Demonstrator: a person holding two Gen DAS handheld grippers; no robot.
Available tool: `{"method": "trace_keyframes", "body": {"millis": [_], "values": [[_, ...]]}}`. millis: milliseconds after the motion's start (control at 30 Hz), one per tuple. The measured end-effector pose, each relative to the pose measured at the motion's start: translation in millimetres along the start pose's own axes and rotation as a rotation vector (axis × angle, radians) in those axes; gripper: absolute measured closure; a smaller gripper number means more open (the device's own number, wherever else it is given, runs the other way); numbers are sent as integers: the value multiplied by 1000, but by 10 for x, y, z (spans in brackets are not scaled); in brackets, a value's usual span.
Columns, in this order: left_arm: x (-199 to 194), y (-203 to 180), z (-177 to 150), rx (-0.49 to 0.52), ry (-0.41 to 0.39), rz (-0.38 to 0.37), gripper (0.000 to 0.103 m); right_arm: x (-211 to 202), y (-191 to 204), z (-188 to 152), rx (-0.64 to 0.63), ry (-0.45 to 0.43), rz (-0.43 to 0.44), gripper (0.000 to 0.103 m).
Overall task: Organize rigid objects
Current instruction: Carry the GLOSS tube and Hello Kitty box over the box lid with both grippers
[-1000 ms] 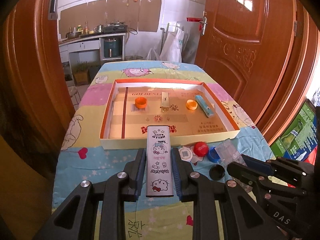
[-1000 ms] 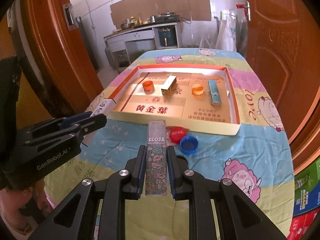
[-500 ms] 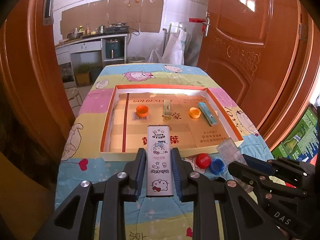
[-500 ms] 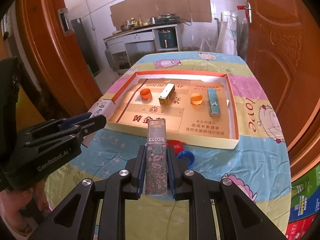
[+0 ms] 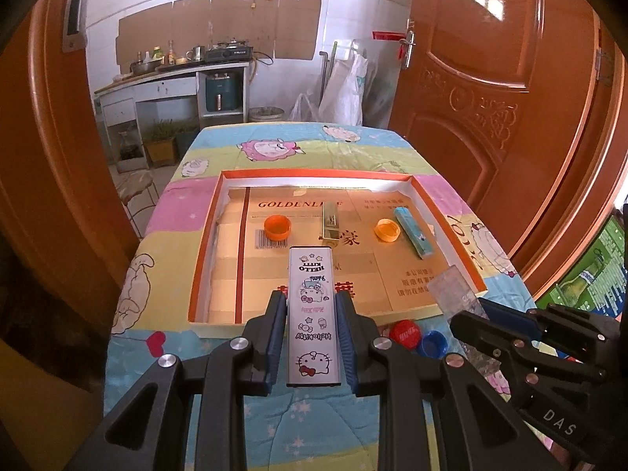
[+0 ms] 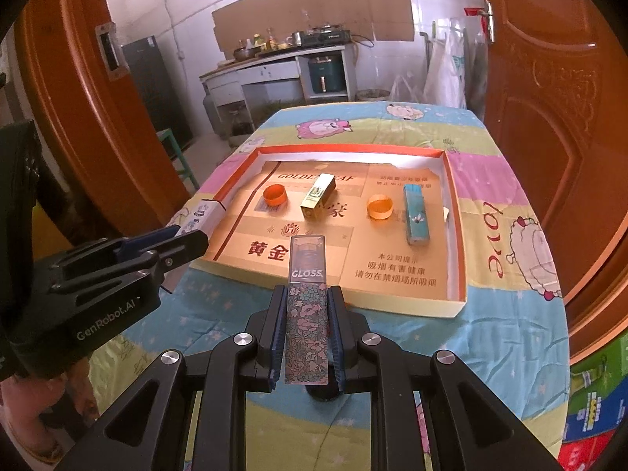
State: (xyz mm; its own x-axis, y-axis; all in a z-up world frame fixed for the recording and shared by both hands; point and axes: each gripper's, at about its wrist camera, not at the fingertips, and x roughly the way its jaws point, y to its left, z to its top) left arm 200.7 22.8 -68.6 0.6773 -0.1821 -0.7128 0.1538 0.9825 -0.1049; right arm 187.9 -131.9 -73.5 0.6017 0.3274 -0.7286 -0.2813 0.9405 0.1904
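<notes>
My left gripper (image 5: 311,302) is shut on a white Hello Kitty box (image 5: 312,314) held above the near rim of the shallow orange-edged cardboard tray (image 5: 314,174). My right gripper (image 6: 307,298) is shut on a clear floral GLOSS box (image 6: 306,314), also held over the tray's near rim (image 6: 412,306). In the tray lie two orange caps (image 5: 277,227) (image 5: 387,230), a gold box (image 5: 330,227) and a light blue box (image 5: 414,231). The right gripper shows at the lower right of the left wrist view (image 5: 463,314), and the left gripper at the left of the right wrist view (image 6: 192,231).
A red cap (image 5: 404,331) and a blue cap (image 5: 431,342) lie on the cartoon tablecloth (image 5: 306,149) in front of the tray. Wooden doors (image 5: 490,98) stand close on both sides. Green cartons (image 6: 596,376) sit on the floor at the right.
Both grippers have risen and moved forward toward the tray with their boxes still held. The caps in front of the tray now appear lower and partly hidden.
</notes>
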Motion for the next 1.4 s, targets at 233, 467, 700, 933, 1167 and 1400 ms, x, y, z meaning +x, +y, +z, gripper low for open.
{"method": "trace_keyframes", "body": {"millis": [233, 467, 700, 933, 1167, 1400], "values": [[133, 30, 65, -3, 19, -3, 77, 111, -51, 93, 3, 15, -3, 83], [271, 74, 149, -4, 32, -1, 77, 231, -102, 188, 4, 27, -1, 83], [428, 90, 217, -6, 50, 3, 77, 354, -156, 281, 4, 36, 6, 83], [544, 108, 310, -4, 59, 8, 77, 479, -243, 372, 10, 42, 9, 83], [685, 138, 433, 1, 67, 14, 77, 610, -314, 483, 9, 49, 9, 83], [817, 159, 571, 10, 78, 19, 77, 769, -394, 607, 2, 59, 9, 83]]}}
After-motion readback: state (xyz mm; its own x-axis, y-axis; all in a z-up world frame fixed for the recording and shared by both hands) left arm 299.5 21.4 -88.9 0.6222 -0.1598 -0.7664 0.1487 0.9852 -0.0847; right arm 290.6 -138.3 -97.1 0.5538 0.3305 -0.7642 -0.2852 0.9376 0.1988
